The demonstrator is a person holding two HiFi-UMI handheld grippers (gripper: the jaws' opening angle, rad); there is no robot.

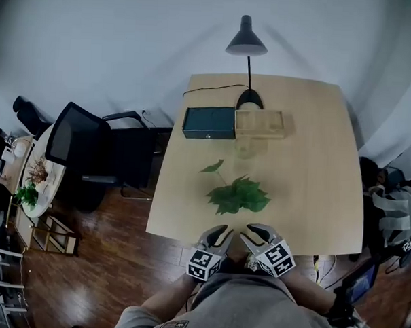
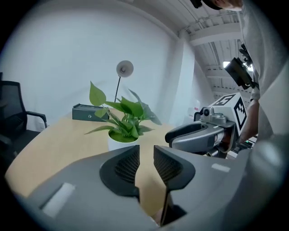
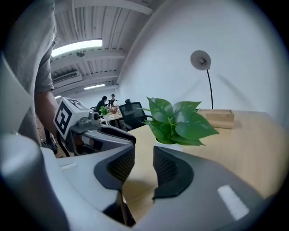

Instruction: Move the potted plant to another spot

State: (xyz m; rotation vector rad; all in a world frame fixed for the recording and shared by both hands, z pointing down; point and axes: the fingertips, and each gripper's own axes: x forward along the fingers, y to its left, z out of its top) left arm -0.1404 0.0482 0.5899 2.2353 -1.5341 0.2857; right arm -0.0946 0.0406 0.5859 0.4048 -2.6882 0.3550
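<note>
A leafy green potted plant (image 1: 238, 195) stands on the light wooden table (image 1: 314, 165), towards its near edge. Its white pot (image 2: 118, 143) shows under the leaves in the left gripper view; the head view hides it. My left gripper (image 1: 221, 231) and right gripper (image 1: 254, 230) hover side by side at the table's near edge, just short of the plant and apart from it. In the left gripper view my left gripper (image 2: 146, 151) has a narrow gap between its pads, with nothing in it. My right gripper (image 3: 143, 153) is likewise slightly parted, and the plant (image 3: 178, 124) stands beyond it.
At the table's far side stand a black desk lamp (image 1: 248, 43), a dark green box (image 1: 209, 122) and a wooden tray (image 1: 260, 123). A black office chair (image 1: 84, 148) stands left of the table. A small round table (image 1: 35, 180) lies farther left.
</note>
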